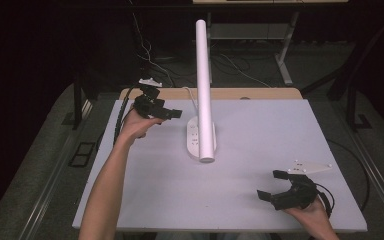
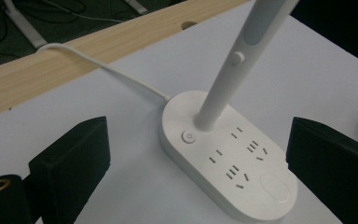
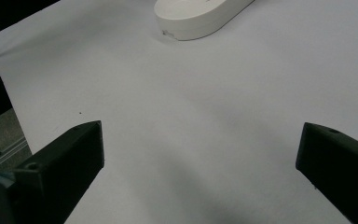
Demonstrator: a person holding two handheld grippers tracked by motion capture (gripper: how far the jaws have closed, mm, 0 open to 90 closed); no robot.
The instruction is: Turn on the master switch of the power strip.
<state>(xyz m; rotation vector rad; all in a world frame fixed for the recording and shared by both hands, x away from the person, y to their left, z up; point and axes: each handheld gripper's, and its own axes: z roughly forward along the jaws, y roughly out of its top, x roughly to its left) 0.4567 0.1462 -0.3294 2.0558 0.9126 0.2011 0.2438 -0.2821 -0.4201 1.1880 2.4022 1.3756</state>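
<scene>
Lamp-and-socket unit on the pale grey worktop (image 1: 260,200): a white plastic desk lamp with a tall tubular stem (image 1: 203,85) rises from a white oval base (image 2: 228,163) carrying three socket groups and a round power button (image 2: 188,137); it stands near the worktop's centre, its white cord (image 2: 98,63) leaving toward 12 o'clock over the wooden edge. The left tongs (image 1: 166,113), jaws spread wide and empty, hover just beside the base at its 9 o'clock. The right tongs (image 1: 274,185), likewise wide and empty, rest well apart at about 4 o'clock. Risks, as judged: the stem is tall over a narrow base, so a sideways push from a jaw could tip or slide the unit; a broad jaw aimed at the small button may miss it or strike the stem; the cord could snag and drag the base.
</scene>
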